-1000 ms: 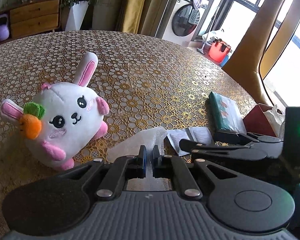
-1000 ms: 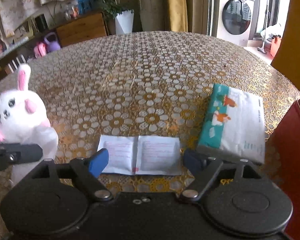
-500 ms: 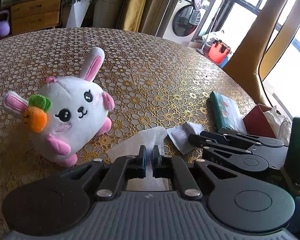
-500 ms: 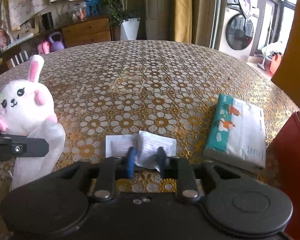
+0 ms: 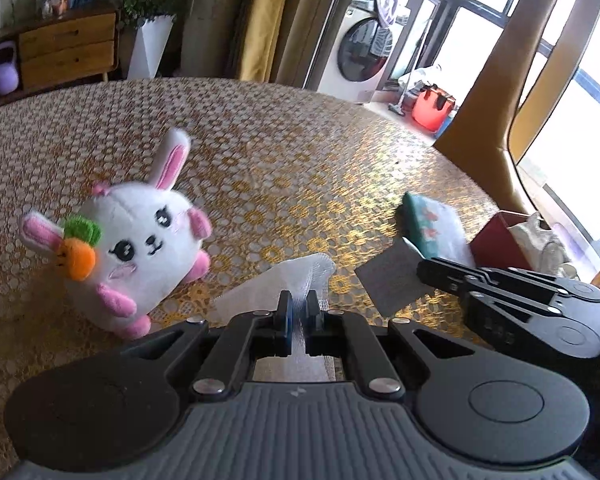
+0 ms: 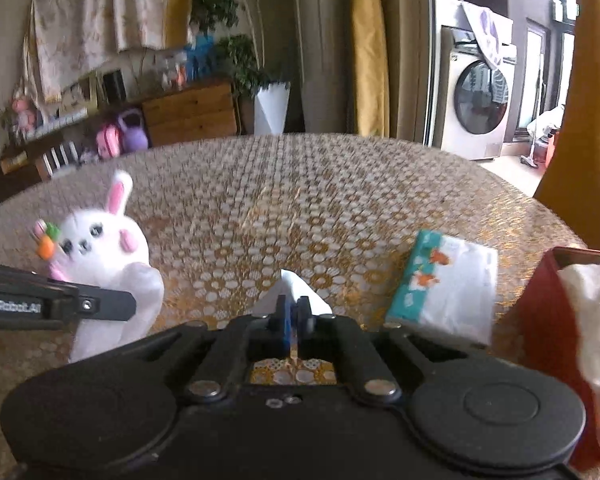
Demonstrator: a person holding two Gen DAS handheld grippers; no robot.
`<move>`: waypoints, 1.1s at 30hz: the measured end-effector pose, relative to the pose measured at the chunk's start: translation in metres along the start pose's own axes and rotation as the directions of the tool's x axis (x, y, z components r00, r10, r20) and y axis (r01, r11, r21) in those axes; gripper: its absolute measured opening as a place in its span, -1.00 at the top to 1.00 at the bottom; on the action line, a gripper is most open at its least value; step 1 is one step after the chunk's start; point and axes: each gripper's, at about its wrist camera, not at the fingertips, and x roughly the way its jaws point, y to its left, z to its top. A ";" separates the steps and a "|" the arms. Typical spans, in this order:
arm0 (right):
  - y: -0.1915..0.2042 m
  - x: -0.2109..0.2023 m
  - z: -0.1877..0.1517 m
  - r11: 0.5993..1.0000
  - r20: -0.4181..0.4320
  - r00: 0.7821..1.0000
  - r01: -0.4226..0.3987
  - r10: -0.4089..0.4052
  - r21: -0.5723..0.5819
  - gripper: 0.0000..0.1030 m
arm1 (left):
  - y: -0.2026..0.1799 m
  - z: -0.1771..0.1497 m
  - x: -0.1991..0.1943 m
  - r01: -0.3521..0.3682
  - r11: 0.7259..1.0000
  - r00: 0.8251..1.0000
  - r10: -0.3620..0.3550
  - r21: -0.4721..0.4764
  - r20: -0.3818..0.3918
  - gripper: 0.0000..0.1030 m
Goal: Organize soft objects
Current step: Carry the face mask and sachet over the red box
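Right gripper (image 6: 294, 312) (jaws just closing) clamping folded paper sheet (image 6: 296, 290); left gripper (image 5: 298, 308) pinching white mesh cloth (image 5: 284, 280). Advisable: lifting paper clear, carrying toward red box (image 6: 548, 304) at 3 o'clock, keeping grip firm.

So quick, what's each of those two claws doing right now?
Left gripper: shut on a white mesh bag.
Right gripper: jaws have just closed, shut on a folded paper leaflet.
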 end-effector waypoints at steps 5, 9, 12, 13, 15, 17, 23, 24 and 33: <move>-0.016 -0.040 0.003 0.999 0.052 0.999 -0.005 0.004 0.033 0.95 | -0.025 0.007 -0.018 0.019 0.999 1.000 -0.020 0.036 0.020 0.90; -0.034 -0.074 0.008 0.998 0.103 0.995 -0.002 -0.005 0.068 0.95 | -0.053 0.014 -0.034 0.040 0.996 0.998 -0.044 0.082 0.045 0.90; -0.049 -0.100 0.010 0.997 0.143 0.990 0.008 -0.019 0.081 0.95 | -0.078 0.020 -0.043 0.060 0.991 0.996 -0.067 0.122 0.060 0.90; -0.055 -0.107 0.010 0.996 0.151 0.988 0.011 -0.024 0.085 0.95 | -0.086 0.021 -0.046 0.065 0.989 0.995 -0.074 0.134 0.063 0.90; -0.065 -0.123 0.010 0.995 0.174 0.984 0.030 -0.046 0.094 0.95 | -0.107 0.025 -0.050 0.076 0.983 0.994 -0.088 0.165 0.070 0.90; -0.079 -0.136 0.010 0.993 0.188 0.980 0.043 -0.063 0.106 0.95 | -0.131 0.027 -0.053 0.089 0.976 0.991 -0.106 0.200 0.077 0.90; -0.123 -0.169 0.004 0.983 0.223 0.965 0.108 -0.140 0.149 0.95 | -0.201 0.032 -0.055 0.130 0.946 0.981 -0.166 0.298 0.098 0.90; -0.129 -0.173 0.002 0.981 0.227 0.962 0.116 -0.150 0.157 0.95 | -0.214 0.034 -0.055 0.143 0.940 0.979 -0.181 0.311 0.097 0.90; -0.186 -0.182 -0.023 0.956 0.214 0.948 0.186 -0.236 0.227 0.95 | -0.309 0.058 -0.038 0.210 0.900 0.953 -0.276 0.383 0.127 0.90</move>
